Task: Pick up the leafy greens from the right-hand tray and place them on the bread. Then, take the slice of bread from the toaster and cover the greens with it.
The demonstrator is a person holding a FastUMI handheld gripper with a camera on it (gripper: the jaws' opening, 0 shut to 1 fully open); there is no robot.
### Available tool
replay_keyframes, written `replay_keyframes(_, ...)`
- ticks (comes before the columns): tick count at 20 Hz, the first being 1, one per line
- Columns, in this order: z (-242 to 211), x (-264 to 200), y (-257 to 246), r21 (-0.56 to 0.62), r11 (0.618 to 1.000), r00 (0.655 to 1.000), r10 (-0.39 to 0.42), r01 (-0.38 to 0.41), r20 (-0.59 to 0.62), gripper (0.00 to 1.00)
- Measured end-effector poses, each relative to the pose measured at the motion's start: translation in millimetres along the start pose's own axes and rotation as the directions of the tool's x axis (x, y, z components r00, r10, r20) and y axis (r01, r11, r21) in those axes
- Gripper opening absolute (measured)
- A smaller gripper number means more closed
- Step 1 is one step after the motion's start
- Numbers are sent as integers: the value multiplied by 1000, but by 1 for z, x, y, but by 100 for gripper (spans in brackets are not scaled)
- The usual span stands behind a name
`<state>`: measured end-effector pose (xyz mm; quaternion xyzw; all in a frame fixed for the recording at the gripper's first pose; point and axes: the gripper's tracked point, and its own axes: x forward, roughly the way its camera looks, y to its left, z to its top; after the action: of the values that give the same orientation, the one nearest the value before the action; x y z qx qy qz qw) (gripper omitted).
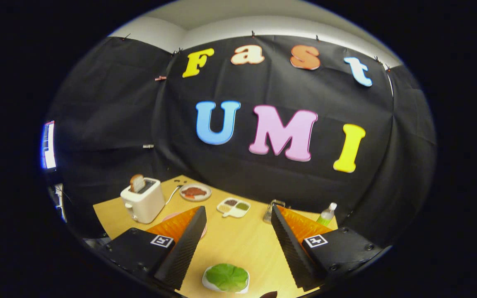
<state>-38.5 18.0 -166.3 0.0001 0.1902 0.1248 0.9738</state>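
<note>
My gripper (238,231) is open, its two black and orange fingers (182,244) spread wide above the wooden table (238,244). Between and just below the fingertips lies the leafy green (227,276) on a small white tray (208,284). Beyond the left finger stands a white toaster (142,203) with a slice of bread (137,182) sticking up from its slot. A pink plate (171,216) peeks out behind the left finger; what lies on it is hidden.
A round plate with red-brown food (195,192) sits at the back next to the toaster. A white divided dish (234,207) stands mid-table. A metal object (272,207) and a small green bottle (326,214) are at the back right.
</note>
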Motion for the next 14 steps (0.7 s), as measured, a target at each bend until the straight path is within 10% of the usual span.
replay_keyframes(14,-275,46,26,18,987,822,144,-161,-551,86)
